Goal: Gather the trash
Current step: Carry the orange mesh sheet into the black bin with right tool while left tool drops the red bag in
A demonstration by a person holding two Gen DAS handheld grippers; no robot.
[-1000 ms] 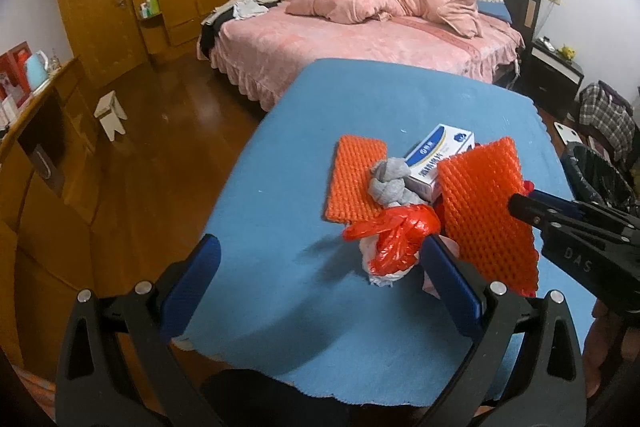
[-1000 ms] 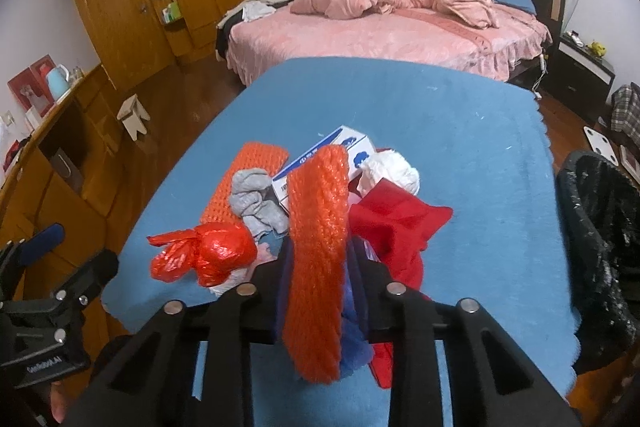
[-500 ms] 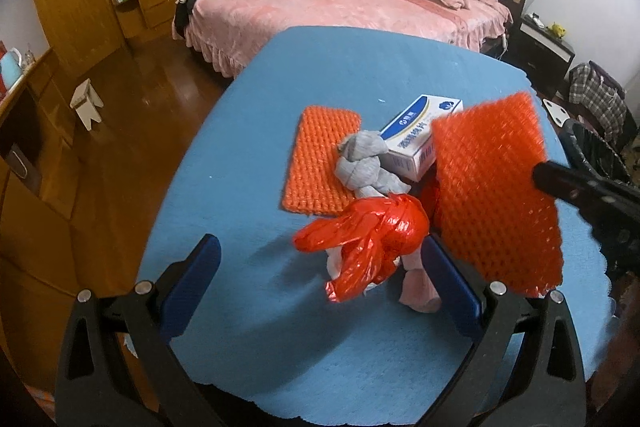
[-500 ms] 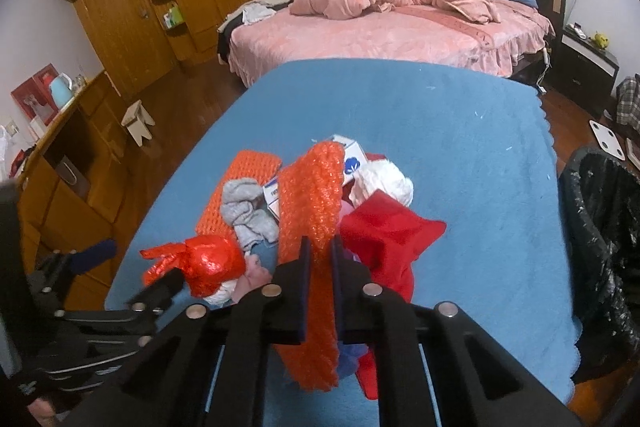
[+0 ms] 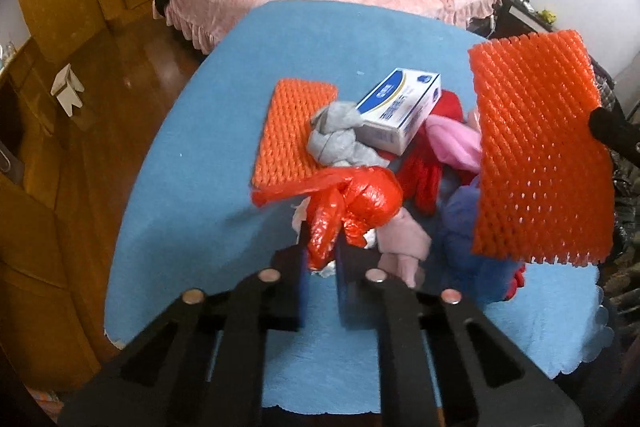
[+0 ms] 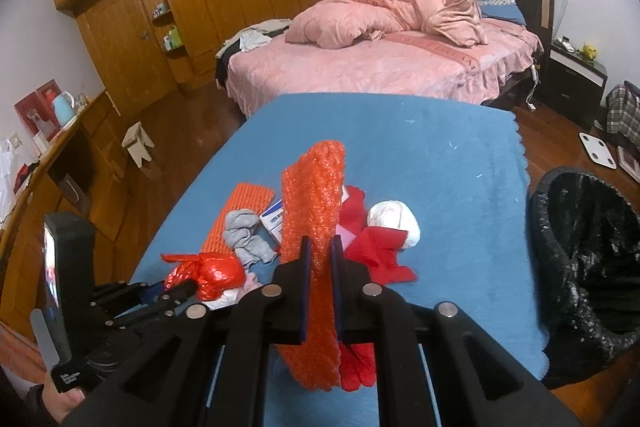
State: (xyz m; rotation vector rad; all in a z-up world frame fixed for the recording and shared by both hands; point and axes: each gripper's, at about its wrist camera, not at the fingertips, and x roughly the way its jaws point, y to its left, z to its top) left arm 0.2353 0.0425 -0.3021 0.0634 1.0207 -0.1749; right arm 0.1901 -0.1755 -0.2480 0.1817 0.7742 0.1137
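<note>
My left gripper (image 5: 320, 259) is shut on a crumpled red plastic bag (image 5: 356, 203), also seen in the right wrist view (image 6: 208, 273). My right gripper (image 6: 320, 263) is shut on an orange foam net sheet (image 6: 316, 211) and holds it lifted above the blue table (image 6: 440, 155); the sheet hangs at the right of the left wrist view (image 5: 536, 151). A second orange foam net (image 5: 294, 131), a white and blue box (image 5: 400, 107), a grey sock (image 5: 340, 139) and red and pink cloths (image 5: 448, 139) lie in a pile.
A black-lined trash bin (image 6: 588, 251) stands off the table's right edge. A white balled item (image 6: 394, 219) lies by the red cloth (image 6: 376, 247). A pink bed (image 6: 380, 59) is beyond the table, wooden cabinets (image 6: 120, 27) and a small stool (image 6: 138, 143) to the left.
My left gripper has closed on the red plastic bag. My right gripper has lifted the orange foam sheet up and to the right, away from the pile.
</note>
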